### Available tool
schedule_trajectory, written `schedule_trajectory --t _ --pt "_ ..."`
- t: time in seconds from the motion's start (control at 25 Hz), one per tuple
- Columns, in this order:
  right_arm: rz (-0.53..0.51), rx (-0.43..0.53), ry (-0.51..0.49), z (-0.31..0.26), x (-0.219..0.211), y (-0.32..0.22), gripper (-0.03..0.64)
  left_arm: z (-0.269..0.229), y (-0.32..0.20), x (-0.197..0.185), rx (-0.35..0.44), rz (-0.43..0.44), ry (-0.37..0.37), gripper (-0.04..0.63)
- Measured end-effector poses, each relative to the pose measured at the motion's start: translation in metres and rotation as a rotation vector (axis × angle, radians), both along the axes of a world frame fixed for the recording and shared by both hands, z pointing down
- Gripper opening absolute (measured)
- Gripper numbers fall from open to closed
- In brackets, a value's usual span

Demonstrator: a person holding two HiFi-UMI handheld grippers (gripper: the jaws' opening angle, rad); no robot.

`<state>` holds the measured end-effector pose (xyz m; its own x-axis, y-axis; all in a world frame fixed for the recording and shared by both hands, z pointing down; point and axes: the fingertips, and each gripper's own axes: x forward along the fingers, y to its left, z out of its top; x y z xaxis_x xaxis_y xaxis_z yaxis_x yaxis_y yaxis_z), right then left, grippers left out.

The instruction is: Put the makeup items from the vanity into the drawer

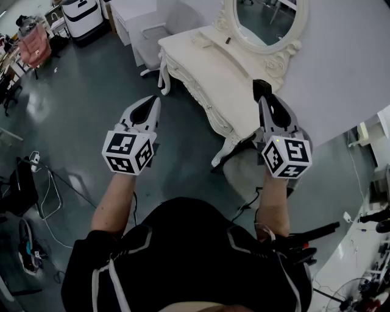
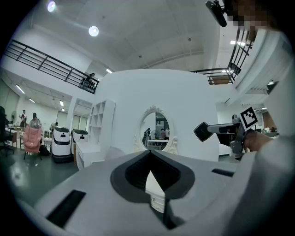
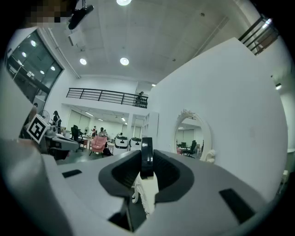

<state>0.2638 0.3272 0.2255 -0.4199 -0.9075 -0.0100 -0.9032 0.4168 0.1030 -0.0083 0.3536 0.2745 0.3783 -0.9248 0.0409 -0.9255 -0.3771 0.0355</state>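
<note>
A white ornate vanity [image 1: 210,67] with an oval mirror [image 1: 262,18] stands ahead of me. One small dark item [image 1: 227,41] lies on its top near the mirror. My right gripper [image 1: 262,96] hangs over the vanity's near end, shut on a flat black makeup compact [image 1: 262,87]. The compact shows edge-on between the jaws in the right gripper view [image 3: 146,159] and as a black square in the left gripper view [image 2: 202,132]. My left gripper [image 1: 155,103] floats left of the vanity, shut and empty. No drawer stands open in these views.
A white cushioned stool [image 1: 242,170] sits under the vanity's near end. A white chair [image 1: 152,39] stands at its far left. White robots [image 2: 61,143] and a pink chair [image 1: 33,42] are further off. Cables [image 1: 52,201] lie on the floor at the left.
</note>
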Motion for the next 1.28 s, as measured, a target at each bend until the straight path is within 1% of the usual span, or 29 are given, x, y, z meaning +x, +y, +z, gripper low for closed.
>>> schedule_trajectory --t 0.16,0.44,0.68,0.84,1.0,1.16,1.28 --pt "0.014 0.005 0.01 -0.006 0.0 -0.003 0.092 -0.007 -0.003 0.001 0.005 0.013 0.012 0.003" --pt "-0.012 0.004 -0.038 -0.007 -0.02 0.011 0.092 0.0 0.007 -0.015 0.004 0.027 0.029 0.003" --pt "-0.003 0.004 -0.075 -0.008 -0.047 0.013 0.092 0.004 0.008 -0.038 -0.004 0.051 0.03 0.003" --pt "0.015 0.015 -0.058 -0.008 -0.07 0.015 0.091 0.008 0.009 -0.058 -0.001 0.074 0.044 0.003" --pt "0.007 0.021 -0.082 -0.005 -0.09 0.015 0.089 0.016 0.007 -0.068 -0.001 0.098 0.044 0.003" --pt "0.01 0.012 -0.075 0.001 -0.095 0.004 0.09 0.025 -0.005 -0.075 -0.012 0.096 0.057 0.003" --pt "0.0 0.019 -0.098 0.004 -0.093 -0.019 0.09 0.028 -0.025 -0.077 -0.009 0.083 0.05 0.003"
